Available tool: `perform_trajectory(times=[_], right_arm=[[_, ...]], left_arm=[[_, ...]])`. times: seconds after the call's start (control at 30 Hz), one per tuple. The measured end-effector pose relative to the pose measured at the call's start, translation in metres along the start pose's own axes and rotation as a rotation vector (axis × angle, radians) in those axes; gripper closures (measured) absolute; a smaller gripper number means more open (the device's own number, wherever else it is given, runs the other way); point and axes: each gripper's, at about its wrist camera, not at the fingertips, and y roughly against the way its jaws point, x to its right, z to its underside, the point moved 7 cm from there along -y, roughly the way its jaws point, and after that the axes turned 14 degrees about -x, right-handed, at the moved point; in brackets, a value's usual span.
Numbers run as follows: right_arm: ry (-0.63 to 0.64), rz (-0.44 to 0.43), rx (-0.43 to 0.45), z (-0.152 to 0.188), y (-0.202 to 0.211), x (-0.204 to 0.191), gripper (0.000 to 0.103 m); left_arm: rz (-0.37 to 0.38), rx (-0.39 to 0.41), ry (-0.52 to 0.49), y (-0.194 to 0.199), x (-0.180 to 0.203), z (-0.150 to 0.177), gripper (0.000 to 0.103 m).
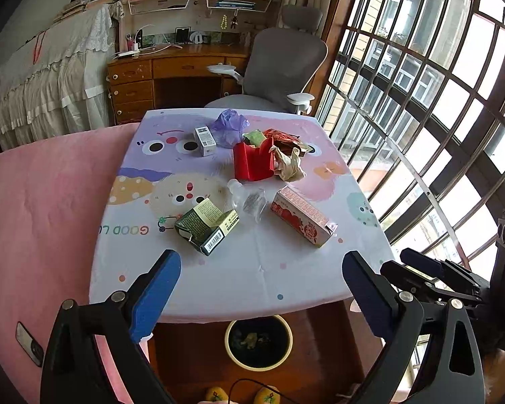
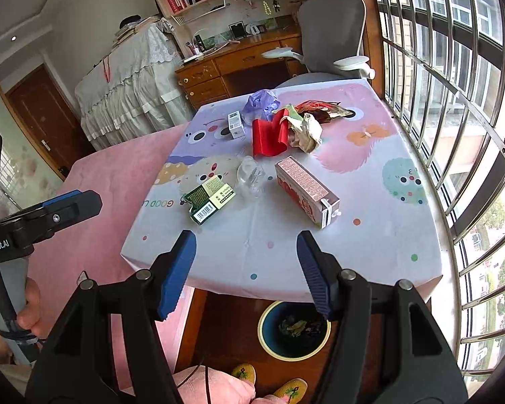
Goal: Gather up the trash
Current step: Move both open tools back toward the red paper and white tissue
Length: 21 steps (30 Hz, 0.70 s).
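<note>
While both tools (image 1: 261,289) (image 2: 245,269) gape, three cartons (image 1: 206,227) (image 1: 301,216) (image 1: 204,140), one bin (image 1: 258,341)

A bench (image 1: 252,269) covered with a cartoon-printed cloth carries the litter. Taking the red box (image 1: 252,161) as landmark: crumpled paper (image 1: 289,163) touches its window side, a purple bag (image 1: 229,126) and a small white box (image 1: 204,140) lie beyond it, and a clear bottle (image 1: 249,200) sits just before it. Nearer still, a green carton (image 1: 207,227) lies toward the bed side and a pink carton (image 1: 303,217) toward the window side.
</note>
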Motion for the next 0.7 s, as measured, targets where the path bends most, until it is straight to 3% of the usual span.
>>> perform_trajectory(times=[0.2,0.33,0.7], right_arm=[[-0.058,0.026,-0.026,-0.038,-0.035,0.024,0.044],[-0.099,0.064,-0.036,-0.072,-0.059,0.042,0.044],[-0.255,0.184,-0.144,-0.178,-0.166,0.088,0.044]], left_arm=[[0.006,-0.042,-0.053,-0.039,0.003,-0.045,0.005],[0.059,-0.061,-0.070,-0.072,-0.002,-0.093,0.005],[0.168,-0.229,-0.181,-0.210,-0.014,-0.226,0.005]])
